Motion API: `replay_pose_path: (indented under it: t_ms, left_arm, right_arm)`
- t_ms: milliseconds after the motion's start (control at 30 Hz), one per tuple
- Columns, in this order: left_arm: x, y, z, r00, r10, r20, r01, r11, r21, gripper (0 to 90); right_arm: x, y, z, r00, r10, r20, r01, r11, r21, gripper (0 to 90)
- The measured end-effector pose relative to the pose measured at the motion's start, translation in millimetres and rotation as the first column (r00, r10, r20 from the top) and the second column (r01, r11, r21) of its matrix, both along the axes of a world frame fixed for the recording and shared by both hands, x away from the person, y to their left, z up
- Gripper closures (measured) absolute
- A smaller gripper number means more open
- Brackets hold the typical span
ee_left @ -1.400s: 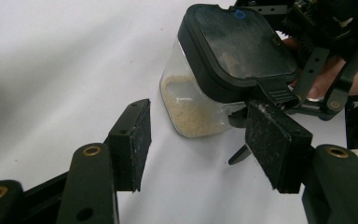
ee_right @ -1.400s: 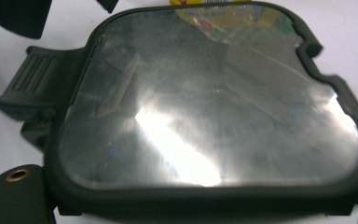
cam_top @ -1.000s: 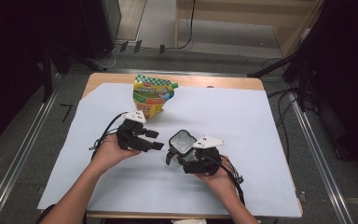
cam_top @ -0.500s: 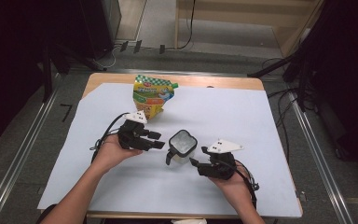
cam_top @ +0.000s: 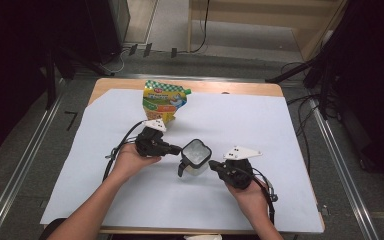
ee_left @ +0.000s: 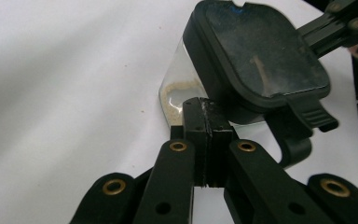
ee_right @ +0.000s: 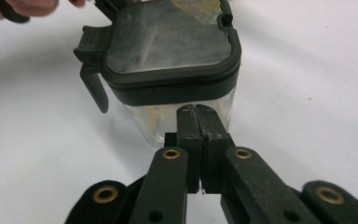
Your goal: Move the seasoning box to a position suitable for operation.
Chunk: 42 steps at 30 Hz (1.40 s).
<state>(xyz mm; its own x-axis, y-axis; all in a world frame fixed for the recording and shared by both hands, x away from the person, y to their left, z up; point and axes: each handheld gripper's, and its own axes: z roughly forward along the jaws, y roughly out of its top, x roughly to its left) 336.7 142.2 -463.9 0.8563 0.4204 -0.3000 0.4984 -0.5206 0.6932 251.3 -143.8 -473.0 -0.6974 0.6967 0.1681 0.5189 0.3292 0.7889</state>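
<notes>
The clear jar point(cam_top: 196, 157) with its black clip lid shut stands on the white-covered worktop point(cam_top: 280, 130) between our two hands; a thin pale residue clings to its walls. We have just closed both: the left hand-held gripper point(cam_top: 176, 149) and the right hand-held gripper point(cam_top: 214, 166) are pressed together on nothing, tips just beside the jar. A colourful pouch point(cam_top: 163, 102) stands farther back.

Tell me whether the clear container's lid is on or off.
On. The black lid sits flush over the clear container, its latch tab hanging down one side.
</notes>
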Motion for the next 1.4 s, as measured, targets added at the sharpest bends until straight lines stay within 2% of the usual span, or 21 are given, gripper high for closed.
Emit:
replay_pose_path:
  t_ms: [167, 267, 367, 567, 1167, 1400]
  left_arm:
    - [0.7, -6.7, -5.7, 1.0000, 0.003, 0.006, -0.003, 0.9998, 0.017, 90.0]
    - [1.3, -6.4, -7.2, 1.0000, 0.004, -0.003, -0.004, 0.9999, 0.014, 90.0]
    - [0.9, -6.1, -7.3, 1.0000, -0.001, 0.002, 0.001, 0.9999, 0.013, 90.0]
    - [-0.4, -5.6, -6.8, 1.0000, -0.006, -0.001, 0.006, 0.9998, 0.017, 90.0]
    - [-8.9, -10.6, -8.0, 0.9980, -0.055, -0.032, 0.055, 0.9985, -0.005, 90.0]
    - [-14.9, -14.2, -9.8, 0.9970, -0.067, -0.039, 0.066, 0.9976, -0.021, 90.0]
  right_arm:
    - [1.3, 0.9, 0.4, 1.0000, -0.004, -0.001, 0.004, 1.000, 0.006, 90.0]
    - [1.9, 2.4, -0.3, 1.0000, -0.003, -0.001, 0.003, 1.000, 0.004, 90.0]
    - [2.9, 6.7, -3.2, 0.9999, -0.003, -0.014, 0.003, 1.000, -0.023, 90.0]
    - [3.1, 6.7, -3.3, 0.9999, -0.007, -0.014, 0.006, 1.000, -0.020, 90.0]
    - [10.7, -4.7, -4.7, 0.9982, -0.051, -0.030, 0.051, 0.999, -0.005, 90.0]
    - [19.4, -9.4, -5.5, 0.9967, -0.071, -0.038, 0.071, 0.997, -0.002, 90.0]
